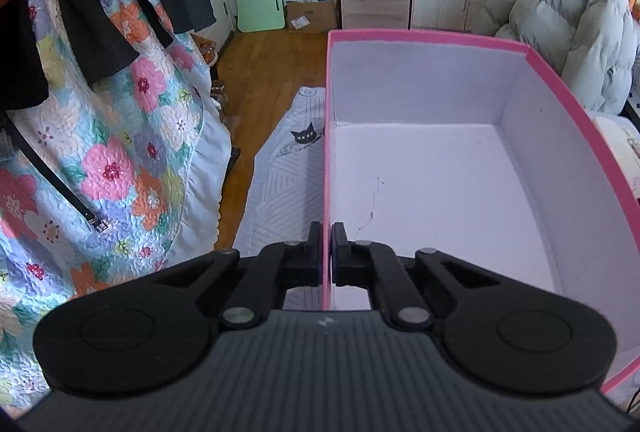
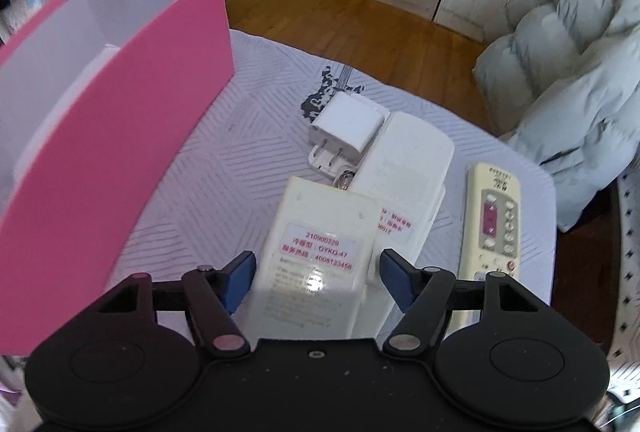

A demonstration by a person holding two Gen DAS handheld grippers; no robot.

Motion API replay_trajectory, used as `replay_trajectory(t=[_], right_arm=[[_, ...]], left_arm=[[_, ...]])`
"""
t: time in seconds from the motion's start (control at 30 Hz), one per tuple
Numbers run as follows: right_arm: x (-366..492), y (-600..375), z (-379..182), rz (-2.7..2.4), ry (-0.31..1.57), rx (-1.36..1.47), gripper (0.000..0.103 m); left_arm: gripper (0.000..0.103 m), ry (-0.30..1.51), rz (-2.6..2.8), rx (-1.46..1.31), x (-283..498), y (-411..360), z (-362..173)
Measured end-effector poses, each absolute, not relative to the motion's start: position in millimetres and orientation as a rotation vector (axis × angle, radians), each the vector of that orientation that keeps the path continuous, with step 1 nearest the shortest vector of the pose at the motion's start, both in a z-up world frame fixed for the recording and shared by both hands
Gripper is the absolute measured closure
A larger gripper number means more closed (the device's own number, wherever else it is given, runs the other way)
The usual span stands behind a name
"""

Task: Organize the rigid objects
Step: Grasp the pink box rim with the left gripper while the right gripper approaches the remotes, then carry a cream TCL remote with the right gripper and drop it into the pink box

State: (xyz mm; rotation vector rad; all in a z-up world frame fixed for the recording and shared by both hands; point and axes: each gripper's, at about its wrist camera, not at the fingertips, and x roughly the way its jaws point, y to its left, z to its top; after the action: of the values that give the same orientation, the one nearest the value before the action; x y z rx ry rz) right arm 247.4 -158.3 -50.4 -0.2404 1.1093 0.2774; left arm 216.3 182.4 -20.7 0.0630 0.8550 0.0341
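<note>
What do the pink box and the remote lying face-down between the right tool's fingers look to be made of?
Pink box: likely cardboard, matte; thin walls, a folded seam inside, scuffs on the pale floor. Face-down remote: probably hard moulded plastic, off-white and slightly glossy, with a glare spot and a printed sticker.

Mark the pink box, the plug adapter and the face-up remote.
pink box (image 2: 120, 136): right wrist view, on its outer pink side wall.
plug adapter (image 2: 348, 124): right wrist view, on its white body, behind the prongs.
face-up remote (image 2: 494, 216): right wrist view, on its button panel.
</note>
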Motion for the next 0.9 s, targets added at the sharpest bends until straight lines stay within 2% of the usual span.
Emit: replay_trajectory(t=[0.07,0.4,0.83,0.87,0.9], right_arm=[[245,-157,-49,0.264,1.085,-0.245,0.036],[225,-176,-22,0.311,0.941,-0.110,0.038],[200,-182,28,0.378,0.738,-0.026,0.049],[200,-181,30,0.378,0.727,-0.025,0.080],[200,-180,33,0.381,0.712,-0.030,0.083]], left_arm=[[0.100,0.836,0.038,0.070,214,182,-19],[0.100,0.771,0.044,-0.044,206,194,-22],[0.100,0.701,0.055,-0.006,198,183,-19],[0.100,0.697,0.053,-0.004,197,183,-18],[0.100,0.693,0.053,-0.009,197,183,-16]])
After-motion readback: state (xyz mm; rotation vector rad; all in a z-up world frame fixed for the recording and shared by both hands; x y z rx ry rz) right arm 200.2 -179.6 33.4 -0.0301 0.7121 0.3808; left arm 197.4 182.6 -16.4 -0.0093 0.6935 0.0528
